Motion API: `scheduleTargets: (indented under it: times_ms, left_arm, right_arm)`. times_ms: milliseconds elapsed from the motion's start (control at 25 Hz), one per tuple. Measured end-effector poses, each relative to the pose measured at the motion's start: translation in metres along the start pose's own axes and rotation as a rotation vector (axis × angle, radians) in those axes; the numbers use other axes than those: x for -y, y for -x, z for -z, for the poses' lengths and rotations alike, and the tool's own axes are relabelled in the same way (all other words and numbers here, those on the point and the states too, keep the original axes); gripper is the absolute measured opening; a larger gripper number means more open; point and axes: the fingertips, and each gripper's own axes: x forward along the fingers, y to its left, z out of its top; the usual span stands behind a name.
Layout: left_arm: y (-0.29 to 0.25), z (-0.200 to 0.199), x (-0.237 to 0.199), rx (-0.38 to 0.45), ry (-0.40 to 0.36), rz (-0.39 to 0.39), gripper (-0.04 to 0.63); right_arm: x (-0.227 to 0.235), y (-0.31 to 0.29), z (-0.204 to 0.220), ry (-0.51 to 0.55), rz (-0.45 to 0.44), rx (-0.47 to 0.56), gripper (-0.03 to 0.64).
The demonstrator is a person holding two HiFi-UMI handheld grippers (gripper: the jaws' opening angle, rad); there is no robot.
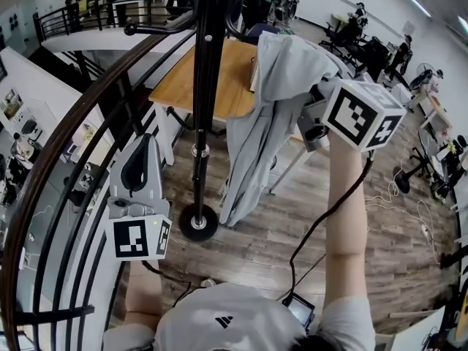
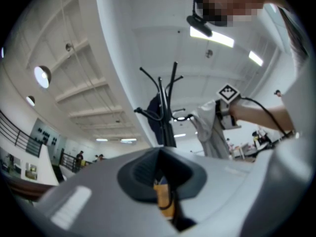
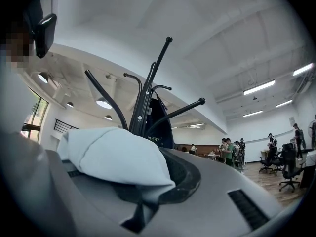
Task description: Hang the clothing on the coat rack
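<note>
A pale grey garment [image 1: 267,123] hangs from my right gripper [image 1: 311,101], which is shut on its top, raised just right of the black coat rack's pole [image 1: 202,86]. In the right gripper view the cloth [image 3: 111,157] bunches over the jaws, with the rack's hooks [image 3: 148,95] beyond and a dark garment [image 3: 159,122] hanging on it. My left gripper [image 1: 145,148] is held low to the left of the rack's round base [image 1: 199,222], shut and holding nothing. From the left gripper view I see the rack [image 2: 165,115], the grey garment [image 2: 210,132] and the right gripper's marker cube [image 2: 228,93].
A black curved railing [image 1: 73,167] runs close on the left. A wooden table [image 1: 212,79] stands behind the rack. Cables [image 1: 409,210] lie on the wood floor at right. People and office chairs [image 3: 276,157] are far off.
</note>
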Motion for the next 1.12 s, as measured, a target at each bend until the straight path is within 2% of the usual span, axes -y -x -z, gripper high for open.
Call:
scheduleTargets:
  times_ms: [120, 360, 760, 1120]
  left_arm:
    - [-0.001, -0.001, 0.001, 0.002, 0.002, 0.001, 0.008]
    - [-0.001, 0.002, -0.004, 0.001, 0.005, -0.009, 0.008]
    - [0.000, 0.001, -0.003, -0.004, 0.002, -0.005, 0.008]
    - [0.006, 0.002, 0.001, -0.010, 0.000, -0.002, 0.008]
  right_arm:
    - [0.002, -0.003, 0.000, -0.009, 0.006, -0.004, 0.003]
    - [0.004, -0.011, 0.008, 0.038, 0.022, -0.034, 0.005]
    - [-0.013, -0.015, 0.046, -0.009, -0.043, -0.081, 0.005]
    - [-0.020, -0.010, 0.085, -0.108, -0.063, -0.097, 0.005]
